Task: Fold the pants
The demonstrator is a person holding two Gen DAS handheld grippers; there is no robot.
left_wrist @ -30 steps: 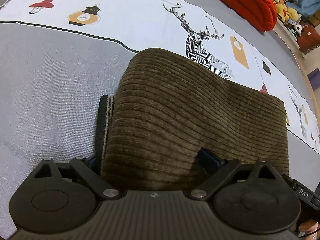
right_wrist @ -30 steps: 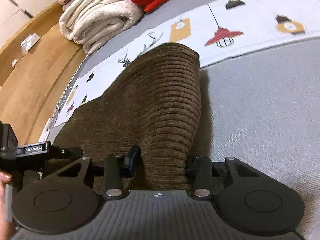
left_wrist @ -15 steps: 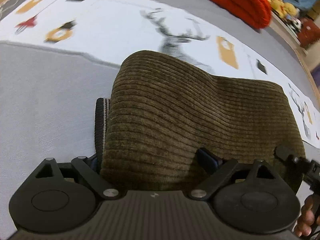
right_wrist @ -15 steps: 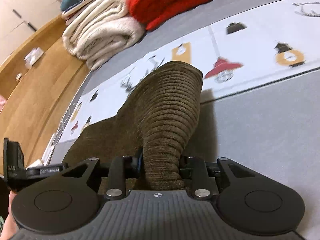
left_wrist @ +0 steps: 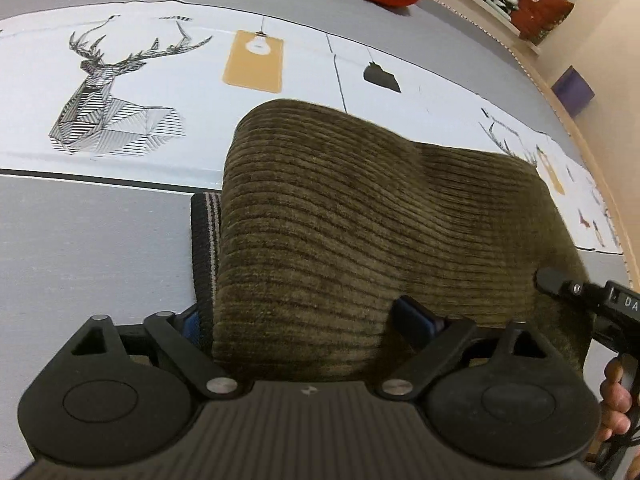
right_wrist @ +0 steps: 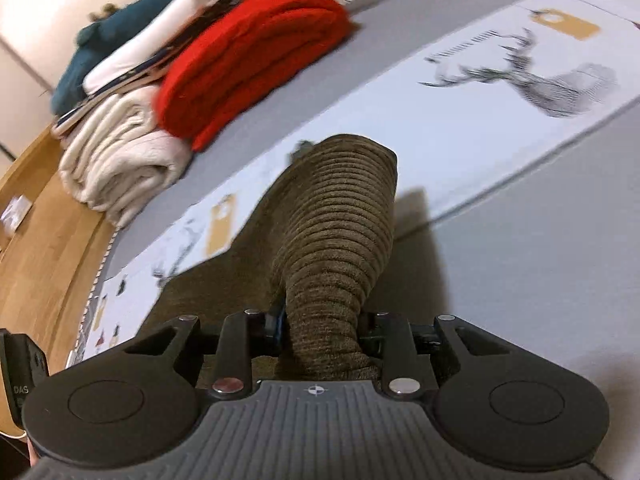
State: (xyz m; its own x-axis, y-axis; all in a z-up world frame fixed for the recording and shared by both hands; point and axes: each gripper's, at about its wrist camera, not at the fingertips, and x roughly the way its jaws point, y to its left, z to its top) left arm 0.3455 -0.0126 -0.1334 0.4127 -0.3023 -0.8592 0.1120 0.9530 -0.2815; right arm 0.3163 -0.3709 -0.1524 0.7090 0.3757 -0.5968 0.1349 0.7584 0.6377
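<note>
Where the grey bed [left_wrist: 80, 248] spreads under both cameras, a white printed band [left_wrist: 168, 92] with deer and lamp drawings runs across it, and a wooden ledge [right_wrist: 44, 240] borders the bed's far side in the right wrist view. Near that far edge lie folded cream blankets [right_wrist: 116, 168] with a red knit [right_wrist: 248, 56] just beside them and a teal garment [right_wrist: 132, 28] behind. Over the grey part and the printed band, the brown corduroy pants [left_wrist: 360, 232] hang lifted in a fold between the two grippers, a striped waistband [left_wrist: 206, 236] showing at their left side. At the near edge, the left gripper [left_wrist: 308, 328] is clamped on a broad bunch of the cloth. Beside it, the right gripper [right_wrist: 324, 332] pinches a narrow bunch [right_wrist: 332, 248], its jaws opening slightly with the cloth between them.
</note>
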